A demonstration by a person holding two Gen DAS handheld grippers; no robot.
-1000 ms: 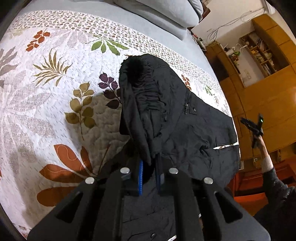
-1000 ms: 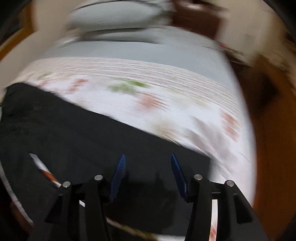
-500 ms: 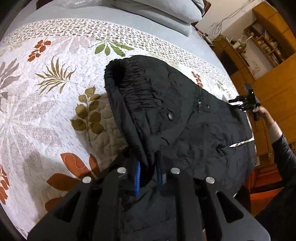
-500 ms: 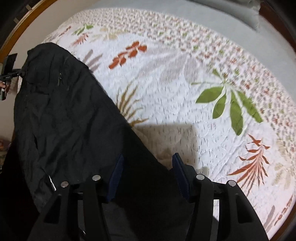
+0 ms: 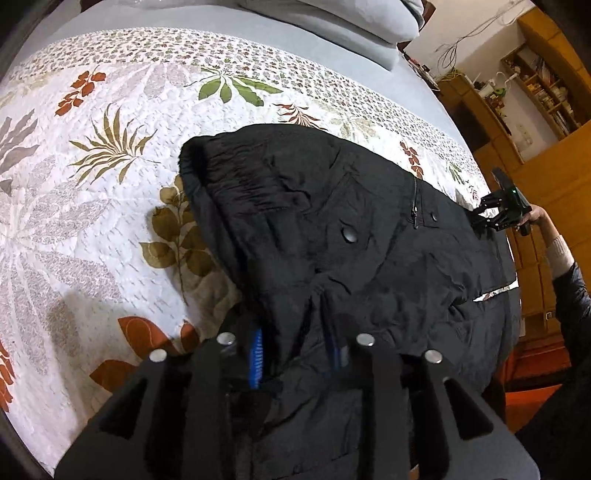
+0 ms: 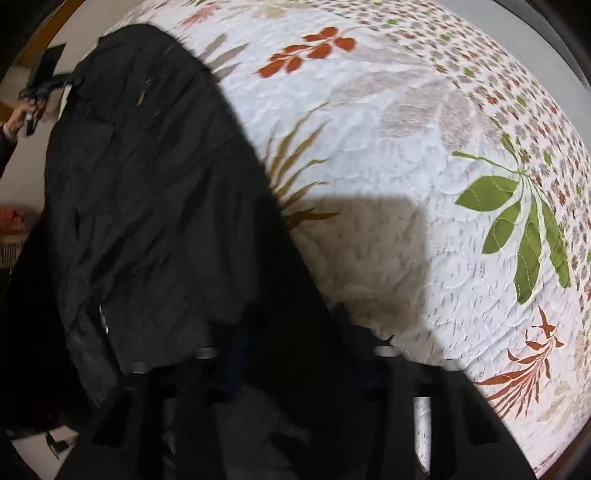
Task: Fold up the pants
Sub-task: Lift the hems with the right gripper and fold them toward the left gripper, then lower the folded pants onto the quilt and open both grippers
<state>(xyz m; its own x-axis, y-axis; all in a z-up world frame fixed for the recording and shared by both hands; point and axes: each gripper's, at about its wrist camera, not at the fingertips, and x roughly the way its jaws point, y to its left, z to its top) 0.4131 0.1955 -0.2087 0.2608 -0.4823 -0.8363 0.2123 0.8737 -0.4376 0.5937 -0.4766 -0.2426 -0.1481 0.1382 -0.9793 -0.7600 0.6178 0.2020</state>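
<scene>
1. Pants: black, on quilt, near bed edge; soft, limp, light, prob. slick.
2. Left gripper: jaws just opened, apart, waistband fold loose between.
3. Right gripper: jaws just closed on cloth; grip unclear. Take hem/waistband edges.

Your pants lay on the quilt, waistband toward the pillows behind, shelves off to the right.
</scene>
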